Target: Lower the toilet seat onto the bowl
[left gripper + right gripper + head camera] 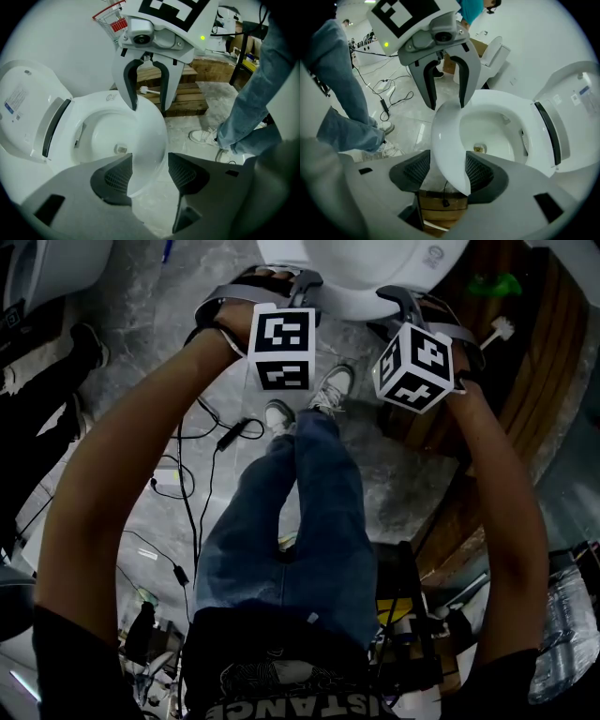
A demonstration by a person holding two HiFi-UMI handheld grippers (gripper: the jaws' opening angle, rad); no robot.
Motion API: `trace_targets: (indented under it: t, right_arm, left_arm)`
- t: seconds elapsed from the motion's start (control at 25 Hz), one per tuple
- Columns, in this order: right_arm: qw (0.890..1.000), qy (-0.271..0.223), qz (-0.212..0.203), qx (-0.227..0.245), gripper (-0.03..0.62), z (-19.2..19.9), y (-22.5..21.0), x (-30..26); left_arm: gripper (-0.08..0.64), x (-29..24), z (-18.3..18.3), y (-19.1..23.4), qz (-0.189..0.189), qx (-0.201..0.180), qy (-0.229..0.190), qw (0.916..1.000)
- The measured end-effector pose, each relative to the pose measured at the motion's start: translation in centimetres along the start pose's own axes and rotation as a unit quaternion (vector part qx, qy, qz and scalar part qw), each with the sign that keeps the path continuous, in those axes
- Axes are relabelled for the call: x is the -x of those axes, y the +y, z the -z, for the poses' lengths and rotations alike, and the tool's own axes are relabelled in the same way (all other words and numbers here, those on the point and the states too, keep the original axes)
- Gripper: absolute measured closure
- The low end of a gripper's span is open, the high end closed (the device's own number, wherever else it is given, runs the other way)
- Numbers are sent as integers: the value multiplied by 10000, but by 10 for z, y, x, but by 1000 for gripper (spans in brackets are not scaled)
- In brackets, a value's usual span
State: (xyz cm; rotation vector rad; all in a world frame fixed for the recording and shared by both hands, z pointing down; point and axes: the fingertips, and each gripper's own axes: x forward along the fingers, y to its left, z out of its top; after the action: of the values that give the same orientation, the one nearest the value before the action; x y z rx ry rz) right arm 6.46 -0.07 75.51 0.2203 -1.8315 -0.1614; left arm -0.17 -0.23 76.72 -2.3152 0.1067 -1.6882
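1. Right gripper [448, 171] pads fill the bottom of its own view, closed on the front curve of the seat [446, 136] — white plastic spans the gap from pad to pad.
2. Left gripper [151, 174] does the same from the other side of that front curve: its jaws are drawn in on the seat, with only a sliver of floor [154, 211] showing beside one pad.
3. Each gripper shows in the other's view, with dark fingers straddling the seat's tip, so the two grips sit close together at the front.
4. As for the seat itself, it lies about level, a ring round the opening of the bowl [487, 133]. Its front is well apart from the lid [574, 108], which stands raised at the back.
5. By my judgement the swing down looks nearly or wholly done (no view shows the underside, so I cannot tell whether the seat rests on the bowl's rim or hangs just above it).
6. What is left — letting the seat settle flat on the bowl if it has not, then opening both sets of jaws and drawing the fingers clear.
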Motion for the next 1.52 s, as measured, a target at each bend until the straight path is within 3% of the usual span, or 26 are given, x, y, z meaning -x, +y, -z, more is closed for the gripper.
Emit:
trace_targets:
  t: [0.12,0.24,0.4,0.52,0.64,0.88,1.12,1.4,1.52]
  right_arm:
    - [9994,-166,3,-318,364,-5,-1,10]
    - [9962,-425,89,-751,437,-14,-6,26]
    - [9910,-732,150,-1109,484,-32,-7,52]
    - [9872,-887,235,-1307,502,-45,-9,76]
    - [9754,-1107,292,-1886,518,-59,-12,104]
    - [9465,-1594,612,-2740,525,-89,-30,163]
    - [9065,-2088,960,-3541,534,-114,-43,236]
    - [8522,-2586,1445,-4313,535,-126,-41,322]
    - [8294,-2848,1594,-4534,541,-135,-40,353]
  left_arm:
    - [311,8,-5,6,-33,223,-65,9997]
    - [323,23,-16,14,-81,706,-276,9971]
    - [348,54,-29,24,-129,1427,-668,9874]
    - [357,82,-36,31,-201,1751,-849,9807]
    - [391,117,-41,33,-334,2168,-1036,9701]
    - [445,180,-59,46,-588,3284,-1571,9295]
    - [474,251,-82,60,-742,4240,-2152,8766]
    - [526,326,-110,64,-1055,4688,-2755,8326]
    - [531,353,-116,62,-1121,4934,-2966,8099]
